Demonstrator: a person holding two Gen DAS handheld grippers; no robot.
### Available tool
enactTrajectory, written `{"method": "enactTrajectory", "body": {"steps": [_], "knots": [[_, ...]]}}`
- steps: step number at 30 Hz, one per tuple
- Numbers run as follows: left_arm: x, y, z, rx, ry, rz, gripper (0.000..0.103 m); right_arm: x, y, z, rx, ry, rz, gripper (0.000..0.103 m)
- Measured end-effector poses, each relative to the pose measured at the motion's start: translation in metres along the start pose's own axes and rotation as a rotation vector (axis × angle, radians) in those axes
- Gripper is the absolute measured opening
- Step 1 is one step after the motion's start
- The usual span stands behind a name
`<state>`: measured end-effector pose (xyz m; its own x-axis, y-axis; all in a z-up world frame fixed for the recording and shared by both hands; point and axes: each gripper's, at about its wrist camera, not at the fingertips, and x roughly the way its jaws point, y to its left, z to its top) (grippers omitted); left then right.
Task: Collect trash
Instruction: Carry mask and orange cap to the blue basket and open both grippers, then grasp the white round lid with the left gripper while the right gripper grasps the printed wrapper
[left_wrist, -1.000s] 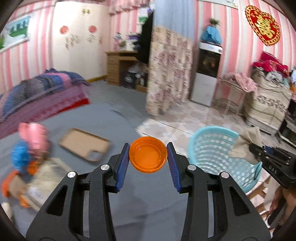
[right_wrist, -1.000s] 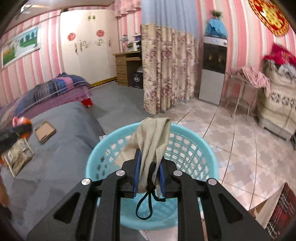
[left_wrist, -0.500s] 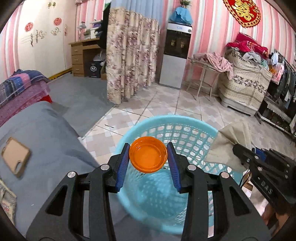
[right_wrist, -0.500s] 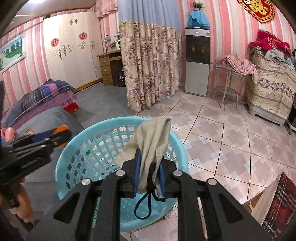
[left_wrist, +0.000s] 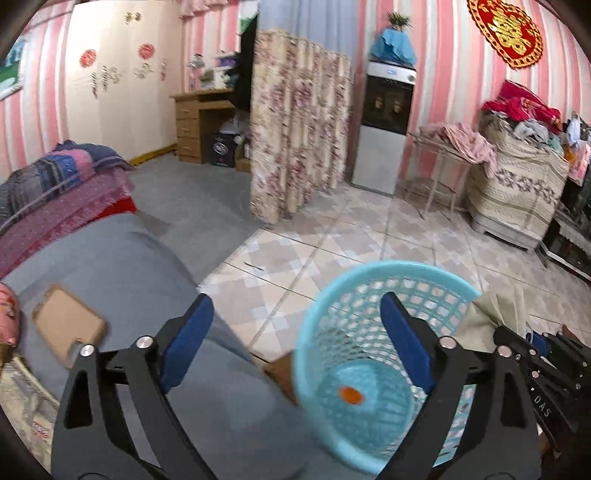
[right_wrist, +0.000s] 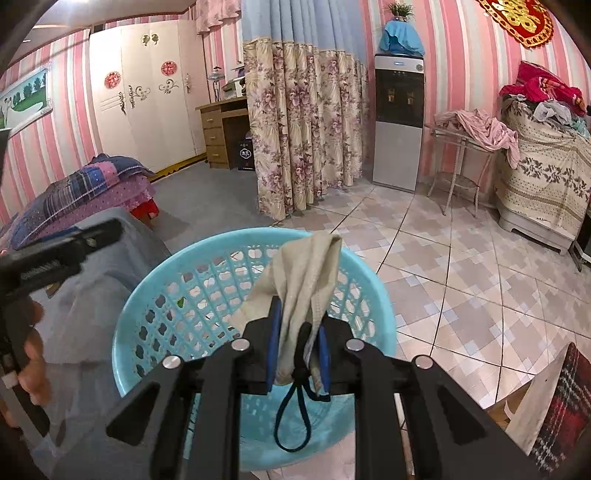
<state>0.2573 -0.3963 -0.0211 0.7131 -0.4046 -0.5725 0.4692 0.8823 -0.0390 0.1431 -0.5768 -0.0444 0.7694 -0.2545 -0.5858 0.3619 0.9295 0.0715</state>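
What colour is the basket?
Light blue basket, perforated plastic; shows best in the right wrist view.

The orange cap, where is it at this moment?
In the left wrist view the orange cap lies at the bottom inside the blue basket, low and right of centre, beside the grey bed.

Small orange thing (left_wrist: 351, 395) in the basket (left_wrist: 369, 273) is blurred.
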Motion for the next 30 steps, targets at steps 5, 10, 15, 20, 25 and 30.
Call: {"method": "enactTrajectory", "body": {"steps": [5,10,15,20,25,30], "knots": [[-0.014,0.026,-0.003,-0.041,-0.017,0.047,0.095,0.010,0.021,-0.001,-0.023,0.001,-0.006,0.019],[-0.026,0.046,-0.007,-0.084,-0.020,0.052,0.096,0.012,0.034,-0.003,-0.049,-0.030,-0.018,0.075],[-0.039,0.059,-0.012,-0.095,-0.037,0.088,0.097,0.007,0.034,0.000,-0.052,-0.050,-0.028,0.084],[-0.051,0.067,-0.016,-0.094,-0.046,0.104,0.097,-0.001,0.033,0.003,-0.042,-0.076,-0.036,0.095],[-0.067,0.078,-0.022,-0.100,-0.061,0.130,0.097,-0.007,0.036,0.006,-0.024,-0.086,-0.011,0.099],[-0.083,0.099,-0.035,-0.123,-0.046,0.178,0.097,-0.012,0.055,0.005,-0.068,-0.094,0.004,0.099]]}}
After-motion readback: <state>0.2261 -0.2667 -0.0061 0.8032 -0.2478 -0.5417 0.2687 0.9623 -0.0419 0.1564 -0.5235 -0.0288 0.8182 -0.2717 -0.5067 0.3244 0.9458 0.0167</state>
